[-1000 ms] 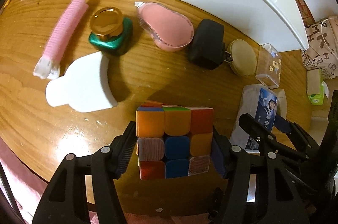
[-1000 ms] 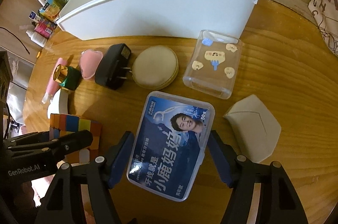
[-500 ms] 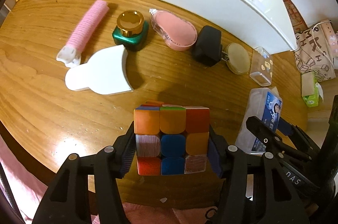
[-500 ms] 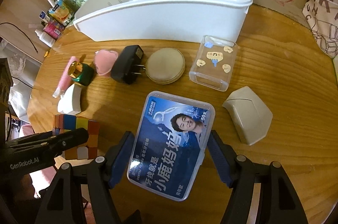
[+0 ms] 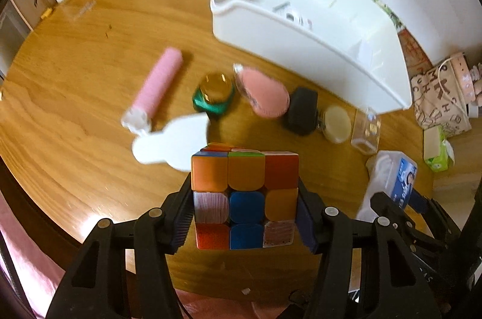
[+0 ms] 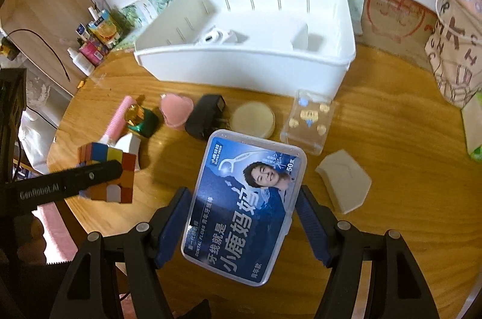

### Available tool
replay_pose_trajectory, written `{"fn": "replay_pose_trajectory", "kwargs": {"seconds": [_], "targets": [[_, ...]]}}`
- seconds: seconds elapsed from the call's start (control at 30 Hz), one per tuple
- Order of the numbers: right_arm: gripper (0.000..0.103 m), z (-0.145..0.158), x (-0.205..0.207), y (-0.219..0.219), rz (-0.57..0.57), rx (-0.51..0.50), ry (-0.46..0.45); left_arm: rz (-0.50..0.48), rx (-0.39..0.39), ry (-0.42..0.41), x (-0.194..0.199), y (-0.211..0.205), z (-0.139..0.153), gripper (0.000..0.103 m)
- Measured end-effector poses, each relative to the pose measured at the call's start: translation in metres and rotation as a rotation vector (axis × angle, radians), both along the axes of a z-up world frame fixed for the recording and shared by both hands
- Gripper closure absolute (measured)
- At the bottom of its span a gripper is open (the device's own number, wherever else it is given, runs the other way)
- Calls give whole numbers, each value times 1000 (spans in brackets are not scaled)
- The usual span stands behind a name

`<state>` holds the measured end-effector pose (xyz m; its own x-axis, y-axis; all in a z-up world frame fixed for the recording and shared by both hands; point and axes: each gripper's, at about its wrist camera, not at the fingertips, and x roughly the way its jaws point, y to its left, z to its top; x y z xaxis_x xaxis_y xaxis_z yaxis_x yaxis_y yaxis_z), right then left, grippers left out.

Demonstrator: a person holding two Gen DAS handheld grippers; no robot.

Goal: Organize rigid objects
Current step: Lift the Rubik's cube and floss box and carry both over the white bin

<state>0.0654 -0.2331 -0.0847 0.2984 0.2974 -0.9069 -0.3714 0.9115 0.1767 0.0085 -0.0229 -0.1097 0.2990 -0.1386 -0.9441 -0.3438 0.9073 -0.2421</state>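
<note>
Left hand-held gripper [image 5: 245,216] clamps the puzzle cube [image 5: 244,200]; right hand-held gripper [image 6: 241,224] grips the floss box [image 6: 244,210], white bin [image 6: 241,69] ahead

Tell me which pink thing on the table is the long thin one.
The pink hair roller, at the left end of the row beside the green jar. The other pink item, the puff case, is squat and rounded.
</note>
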Motion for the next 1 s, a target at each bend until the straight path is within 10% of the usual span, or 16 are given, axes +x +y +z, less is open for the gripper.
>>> {"fn": "replay_pose_trajectory", "kwargs": {"seconds": [1.0], "targets": [[32, 77, 56, 18, -32, 114, -299, -27, -10, -319, 78, 27, 69, 41]]}}
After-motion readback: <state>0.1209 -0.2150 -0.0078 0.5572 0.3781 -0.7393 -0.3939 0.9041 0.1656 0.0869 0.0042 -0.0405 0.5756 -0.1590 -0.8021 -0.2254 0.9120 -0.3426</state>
